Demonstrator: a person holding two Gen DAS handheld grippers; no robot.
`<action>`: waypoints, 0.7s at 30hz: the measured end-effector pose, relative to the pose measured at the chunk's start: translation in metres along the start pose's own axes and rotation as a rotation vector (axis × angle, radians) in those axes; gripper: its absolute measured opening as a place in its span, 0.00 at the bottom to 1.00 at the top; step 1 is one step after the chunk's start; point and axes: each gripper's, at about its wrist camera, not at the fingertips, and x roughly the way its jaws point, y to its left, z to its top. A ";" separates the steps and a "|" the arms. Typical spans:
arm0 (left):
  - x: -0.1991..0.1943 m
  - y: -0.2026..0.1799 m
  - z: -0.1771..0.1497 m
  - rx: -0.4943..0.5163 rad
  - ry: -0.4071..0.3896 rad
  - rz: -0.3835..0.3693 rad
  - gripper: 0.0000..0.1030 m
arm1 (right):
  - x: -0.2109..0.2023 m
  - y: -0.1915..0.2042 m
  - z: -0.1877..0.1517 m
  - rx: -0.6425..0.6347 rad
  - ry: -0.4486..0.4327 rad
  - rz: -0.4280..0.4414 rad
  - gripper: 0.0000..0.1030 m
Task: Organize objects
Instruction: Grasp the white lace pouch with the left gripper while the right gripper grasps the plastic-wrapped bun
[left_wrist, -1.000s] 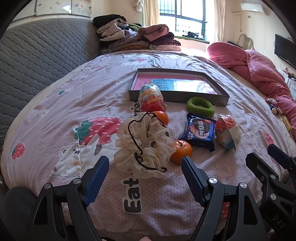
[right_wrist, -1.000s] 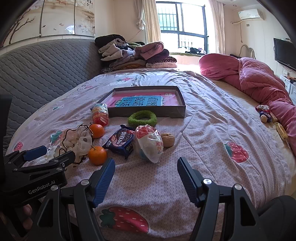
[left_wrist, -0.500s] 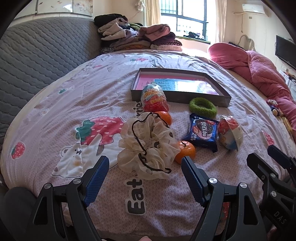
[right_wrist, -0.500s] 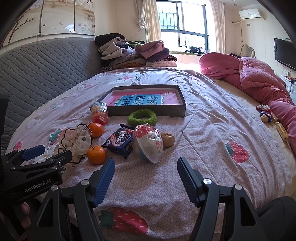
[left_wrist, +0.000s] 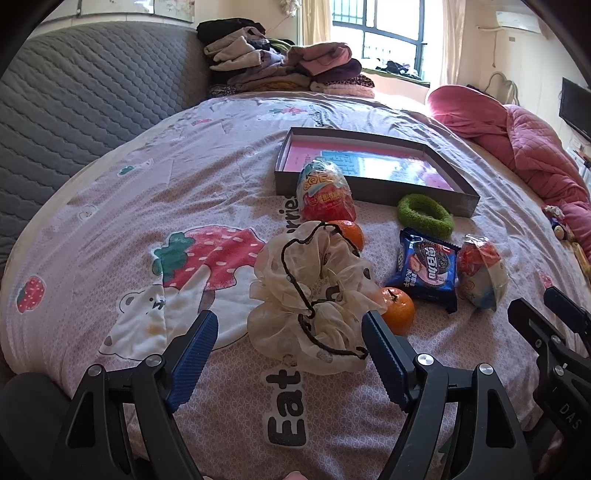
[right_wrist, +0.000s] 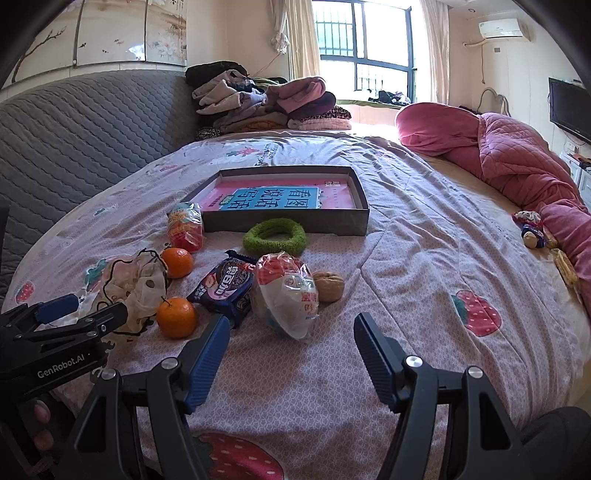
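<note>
Closing on the cream scrunchie (left_wrist: 314, 295), our left gripper (left_wrist: 288, 354) has advanced since a second ago, fingers apart and now flanking it on the bedspread (left_wrist: 110, 206). Our right gripper (right_wrist: 291, 354) hovers spread, empty. The box (left_wrist: 373, 190) awaits beyond.

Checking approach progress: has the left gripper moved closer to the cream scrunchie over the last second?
Yes. The left gripper has advanced toward the cream scrunchie, which now lies nearer its open jaws.

A home bedroom: a quilted bed (right_wrist: 406, 258), folded clothes (right_wrist: 266, 103), curtained window (right_wrist: 365, 48) and wall television (right_wrist: 569, 107).
</note>
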 end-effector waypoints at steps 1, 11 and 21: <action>0.001 0.001 0.001 -0.003 -0.001 0.002 0.79 | 0.002 0.000 0.001 -0.004 0.001 -0.003 0.67; 0.018 0.013 0.009 -0.036 0.013 0.013 0.79 | 0.020 0.003 0.009 -0.048 0.020 -0.021 0.67; 0.050 0.022 0.017 -0.053 0.070 0.006 0.79 | 0.044 0.012 0.011 -0.127 0.058 -0.053 0.67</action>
